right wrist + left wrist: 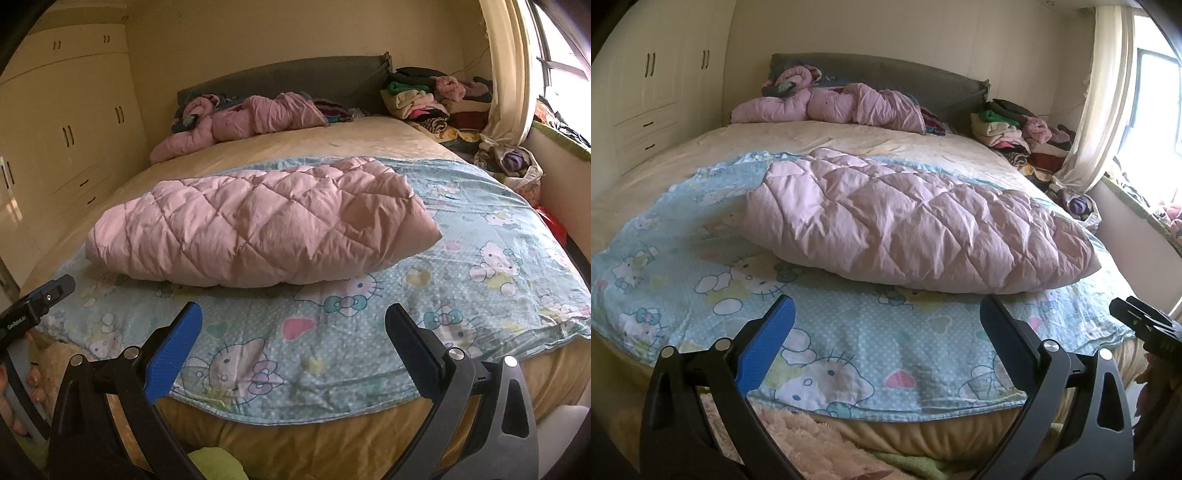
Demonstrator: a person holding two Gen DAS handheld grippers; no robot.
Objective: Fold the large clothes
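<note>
Pink quilted coat [916,225], folded into a puffy bundle, lies on the blue cartoon-print sheet [849,339] across the near half of the bed. Nearest me, my left gripper [886,328] and my right gripper [293,328] both hang spread wide over the sheet's near edge, holding nothing. Farther off, a crumpled pink garment [831,107] lies against the grey headboard [894,77], with piled clothes [1015,129] far right.

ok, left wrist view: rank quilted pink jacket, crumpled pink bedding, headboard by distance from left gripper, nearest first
1. quilted pink jacket, mid-bed, just ahead of the left gripper
2. crumpled pink bedding, at the head of the bed
3. headboard, behind it, against the wall
</note>
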